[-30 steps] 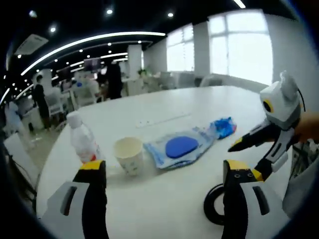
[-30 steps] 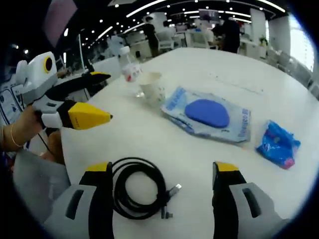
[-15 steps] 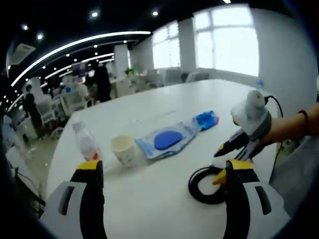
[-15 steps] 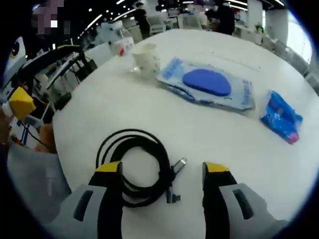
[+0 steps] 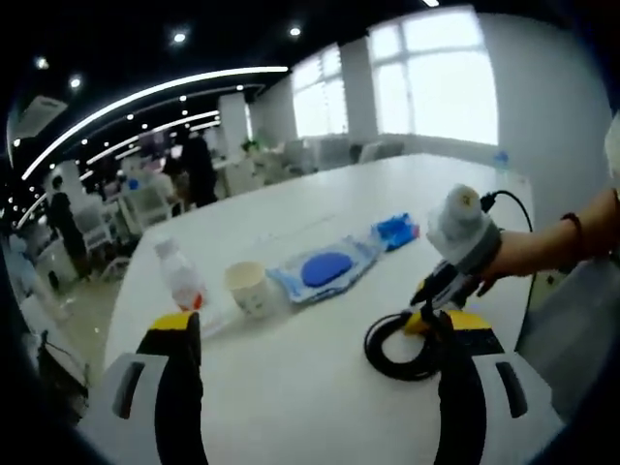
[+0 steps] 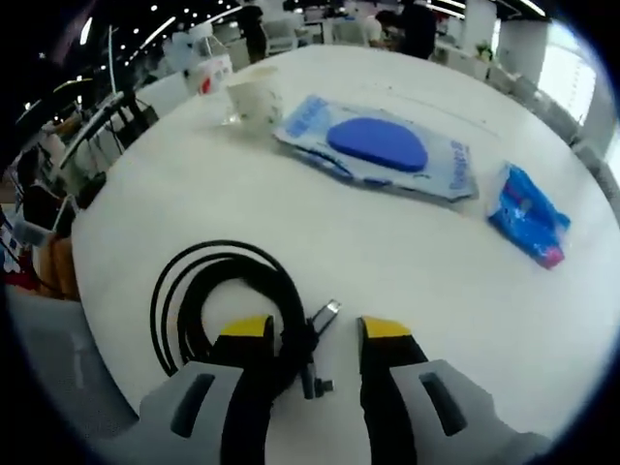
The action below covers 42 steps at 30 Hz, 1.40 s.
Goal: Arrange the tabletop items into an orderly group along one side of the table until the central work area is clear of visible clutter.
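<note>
**A:** Right gripper [image 6: 312,334] is down at the coiled black cable [image 6: 232,300] on the white counter [image 6: 407,242]. Its jaws are still parted but fairly narrow, straddling the right side of the coil where the plug ends [image 6: 320,320] stick out. Can't tell if they're actually touching the cable yet.

**B:** That's the risky bit imo. If it only pinches one loop or just the plug tips, I'd bet the coil unspools on the lift and drags a tail across the middle.

**A:** Yep, more clutter, not less. It's also sitting near the counter's near edge, so a sloppy nudge could slide it off.

**B:** And the left gripper [image 5: 315,334]?

**A:** Jaws wide apart, holding nothing, hanging back. From its view the right gripper [image 5: 426,300] sits at 4 o'clock on the cable [image 5: 397,344]. The rest lies in a loose line: water bottle [image 5: 180,276] at 9 o'clock, paper cup [image 5: 250,289], the flat packet with the blue pad [image 5: 325,269], the small blue pouch [image 5: 397,231] toward 2.

**B:** So a trailing cable could clip the cup on the way over.
</note>
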Each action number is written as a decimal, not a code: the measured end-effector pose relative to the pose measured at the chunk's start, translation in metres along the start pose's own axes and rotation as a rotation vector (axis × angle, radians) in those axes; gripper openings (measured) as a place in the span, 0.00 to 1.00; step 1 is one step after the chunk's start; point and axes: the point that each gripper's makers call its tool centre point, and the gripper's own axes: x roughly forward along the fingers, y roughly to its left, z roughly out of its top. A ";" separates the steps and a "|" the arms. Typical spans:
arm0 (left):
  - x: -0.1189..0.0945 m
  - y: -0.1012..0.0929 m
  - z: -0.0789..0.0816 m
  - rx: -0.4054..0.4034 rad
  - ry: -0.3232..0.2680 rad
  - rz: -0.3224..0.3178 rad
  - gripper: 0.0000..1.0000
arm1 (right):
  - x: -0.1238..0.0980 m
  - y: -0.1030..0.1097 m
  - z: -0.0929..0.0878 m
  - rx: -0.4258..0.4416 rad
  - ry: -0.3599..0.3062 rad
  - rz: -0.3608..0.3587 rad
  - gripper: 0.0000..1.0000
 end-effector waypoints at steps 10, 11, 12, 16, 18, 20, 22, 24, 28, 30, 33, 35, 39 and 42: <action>0.002 0.005 -0.018 -0.038 0.032 0.013 0.99 | 0.002 0.004 0.003 -0.012 0.003 -0.012 0.15; 0.001 0.007 -0.019 -0.035 0.034 0.019 0.99 | 0.002 0.004 0.003 -0.013 0.006 -0.010 0.14; 0.001 0.007 -0.019 -0.034 0.034 0.019 0.99 | 0.002 0.004 0.003 -0.014 0.010 -0.001 0.14; 0.001 0.009 -0.020 -0.052 0.036 0.024 0.99 | 0.000 0.008 0.001 0.044 0.016 0.051 0.12; 0.001 0.009 -0.021 -0.047 0.038 0.029 0.99 | -0.003 0.008 0.004 0.031 0.007 0.055 0.11; 0.000 0.010 -0.022 -0.050 0.041 0.033 0.99 | -0.007 0.008 0.007 0.023 0.005 0.061 0.11; 0.000 0.011 -0.021 -0.048 0.038 0.033 0.99 | -0.014 0.009 0.010 0.037 -0.003 0.086 0.11; 0.000 0.011 -0.022 -0.049 0.042 0.038 0.99 | -0.021 0.010 0.014 0.059 -0.012 0.119 0.10; -0.001 0.012 -0.021 -0.048 0.038 0.043 0.99 | -0.038 0.005 0.021 0.063 -0.039 0.136 0.10; -0.001 0.012 -0.020 -0.049 0.034 0.044 0.99 | -0.047 -0.001 0.025 0.061 -0.052 0.131 0.10; -0.001 0.012 -0.020 -0.049 0.034 0.043 0.99 | -0.058 -0.012 0.031 0.061 -0.070 0.125 0.10; -0.001 0.011 -0.021 -0.050 0.038 0.042 0.99 | -0.064 -0.019 0.033 0.077 -0.081 0.126 0.10; -0.001 0.011 -0.021 -0.053 0.037 0.042 0.99 | -0.069 -0.035 0.034 0.096 -0.086 0.107 0.10; -0.001 0.011 -0.021 -0.060 0.033 0.041 0.98 | -0.072 -0.049 0.035 0.107 -0.090 0.092 0.10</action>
